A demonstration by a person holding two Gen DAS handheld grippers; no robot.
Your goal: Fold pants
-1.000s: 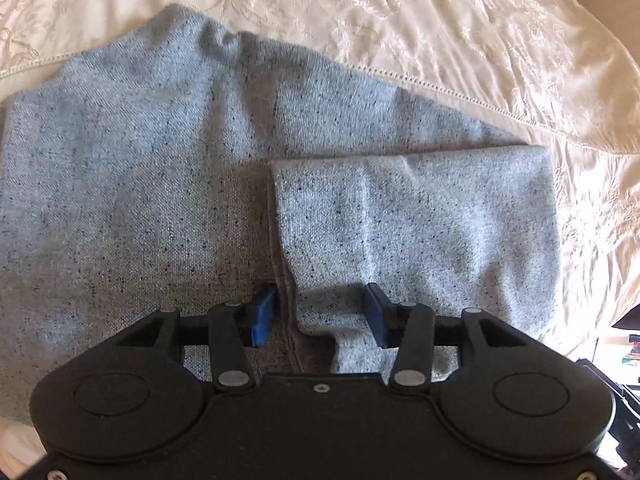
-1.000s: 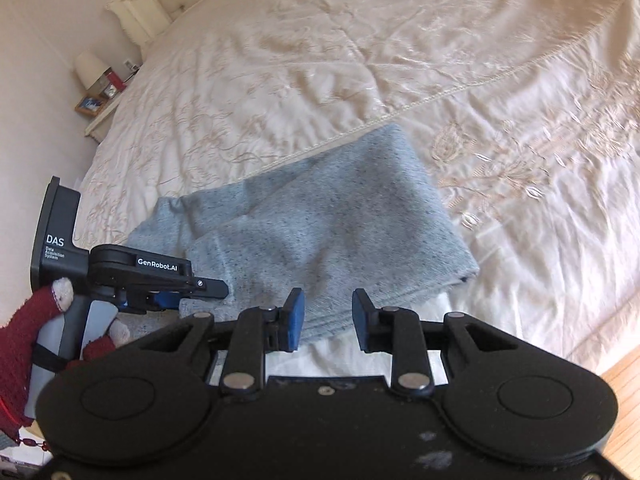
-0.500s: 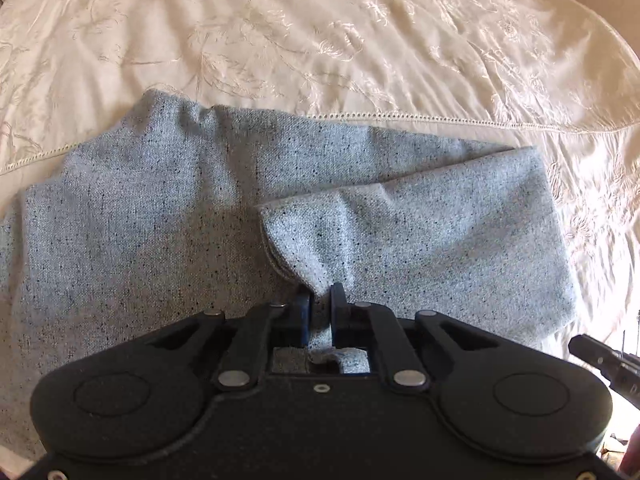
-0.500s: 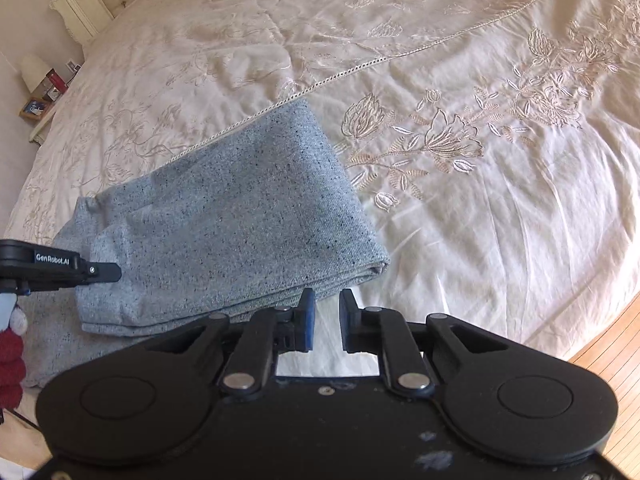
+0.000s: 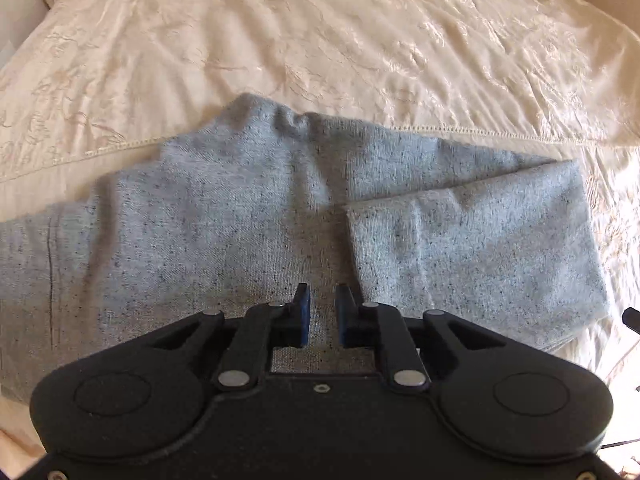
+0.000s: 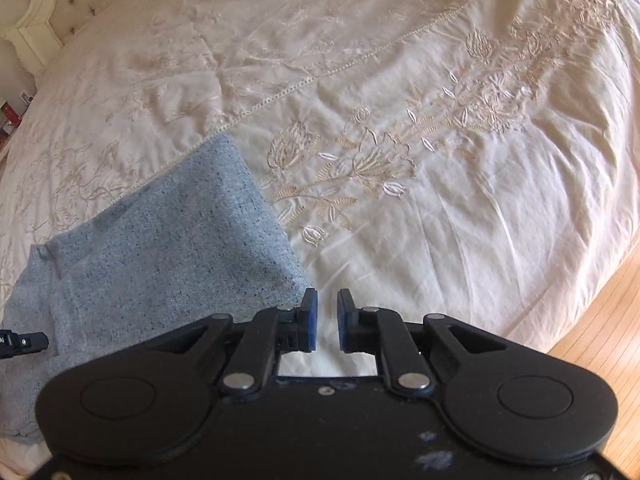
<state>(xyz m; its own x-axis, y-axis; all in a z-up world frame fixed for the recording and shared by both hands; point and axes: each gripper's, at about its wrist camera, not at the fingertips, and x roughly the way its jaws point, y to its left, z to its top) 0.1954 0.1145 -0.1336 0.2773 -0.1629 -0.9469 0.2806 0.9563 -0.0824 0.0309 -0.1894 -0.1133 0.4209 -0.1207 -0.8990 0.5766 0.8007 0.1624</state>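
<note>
Hovering over grey pants (image 5: 248, 216) lying half-folded on the bedspread (image 5: 360, 48), left gripper (image 5: 322, 316) has just reopened and is empty, right gripper (image 6: 327, 320) closing, narrow-gapped and empty beside the pants' folded corner, likely regrasping.

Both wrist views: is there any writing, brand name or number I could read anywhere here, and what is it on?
"AI": white letters, apparently the end of a word cut off by the picture's edge, on the black bar at the far left of the right wrist view.
Bedside clutter: too small to read.
Left wrist view: no writing.
</note>
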